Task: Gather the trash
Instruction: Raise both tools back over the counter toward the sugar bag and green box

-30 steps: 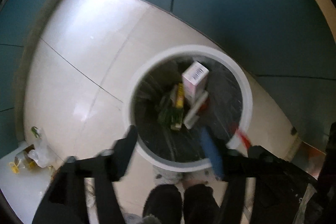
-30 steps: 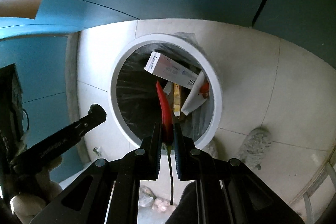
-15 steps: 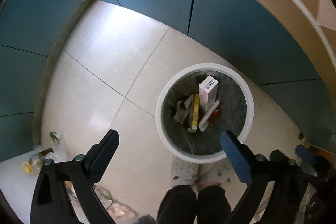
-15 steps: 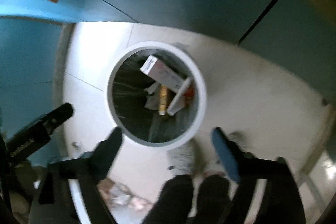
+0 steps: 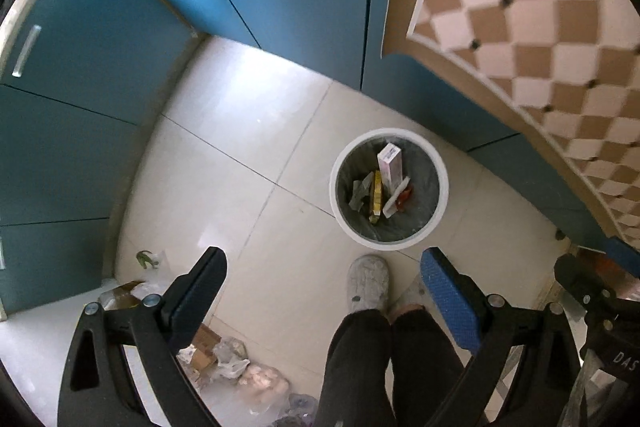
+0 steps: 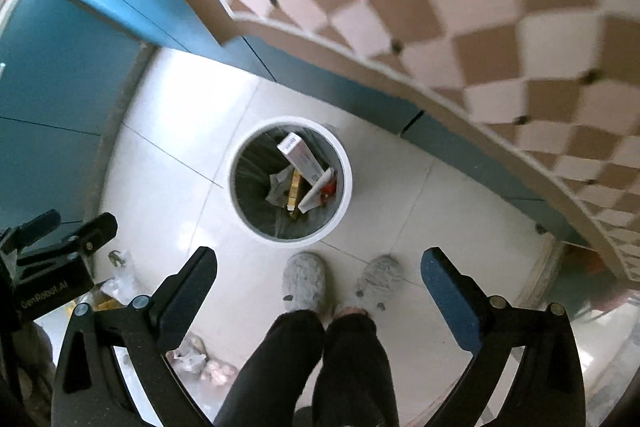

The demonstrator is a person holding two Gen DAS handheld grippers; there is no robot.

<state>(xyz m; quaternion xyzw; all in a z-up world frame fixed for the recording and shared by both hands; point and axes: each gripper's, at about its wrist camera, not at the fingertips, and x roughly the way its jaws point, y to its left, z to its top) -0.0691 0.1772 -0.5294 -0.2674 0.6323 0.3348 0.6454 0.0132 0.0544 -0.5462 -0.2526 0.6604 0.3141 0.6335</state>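
Note:
A white round trash bin (image 5: 384, 245) (image 6: 288, 237) with a dark liner stands on the pale floor far below both grippers. In it lie a white carton (image 5: 389, 163) (image 6: 302, 157), a yellow packet (image 5: 376, 195) (image 6: 294, 189), a crumpled wrapper (image 5: 358, 193) and a red chili (image 5: 405, 195) (image 6: 329, 187). My left gripper (image 5: 322, 259) points straight down, open and empty. My right gripper (image 6: 318, 259) also points down; its jaws are opening, with nothing between them.
A person's dark trouser legs (image 6: 320, 359) and grey slippers (image 6: 306, 281) stand just before the bin. Plastic bags and scraps (image 5: 224, 359) litter the floor at lower left. Blue cabinets (image 5: 100, 47) ring the floor. A checkered countertop (image 6: 460, 7) overhangs on the right.
Both grippers rose high above the bin, which now looks small. The right gripper let go of the red chili, which now lies in the bin. The left jaws spread wider.

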